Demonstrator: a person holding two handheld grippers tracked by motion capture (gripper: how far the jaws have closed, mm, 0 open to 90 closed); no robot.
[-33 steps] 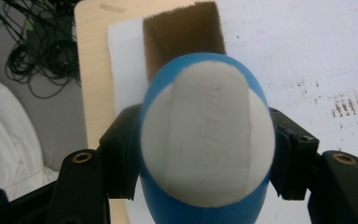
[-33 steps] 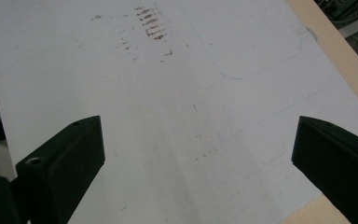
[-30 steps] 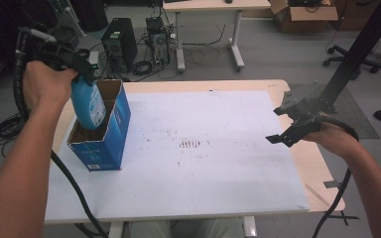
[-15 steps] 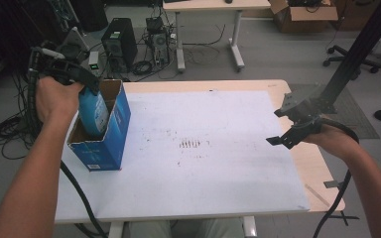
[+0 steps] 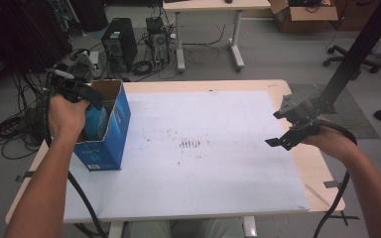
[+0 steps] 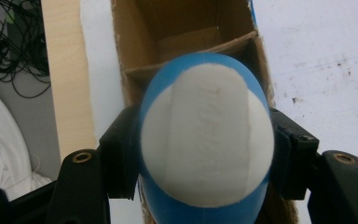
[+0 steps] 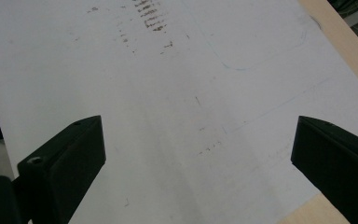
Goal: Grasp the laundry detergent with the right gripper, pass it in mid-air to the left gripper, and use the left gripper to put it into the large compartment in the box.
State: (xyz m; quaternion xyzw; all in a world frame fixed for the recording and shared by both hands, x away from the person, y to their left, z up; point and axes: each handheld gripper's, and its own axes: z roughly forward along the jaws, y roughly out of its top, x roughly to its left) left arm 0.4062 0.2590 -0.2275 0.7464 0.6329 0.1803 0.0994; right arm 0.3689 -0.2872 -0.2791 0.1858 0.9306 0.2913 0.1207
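One ball (image 6: 206, 140), blue and white, sits clamped in my left gripper (image 6: 205, 154), partly down inside the box (image 5: 110, 130) at the table's left edge. Placing step, I judge; next, lower into a compartment and release. My right gripper (image 7: 196, 168) hangs wide open, empty, above the white sheet (image 5: 218, 148). Smudged sheet; cables (image 5: 15, 129), computers (image 5: 116, 44) behind.

Blue-and-white bottle (image 6: 206, 144), blue box (image 5: 115, 130)

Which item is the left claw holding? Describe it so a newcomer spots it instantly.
Start at the white-topped table and go to its left edge, where an open blue cardboard box stands. The left claw grips a blue-and-white ball over the box's mouth. It is the only round, two-coloured thing there.
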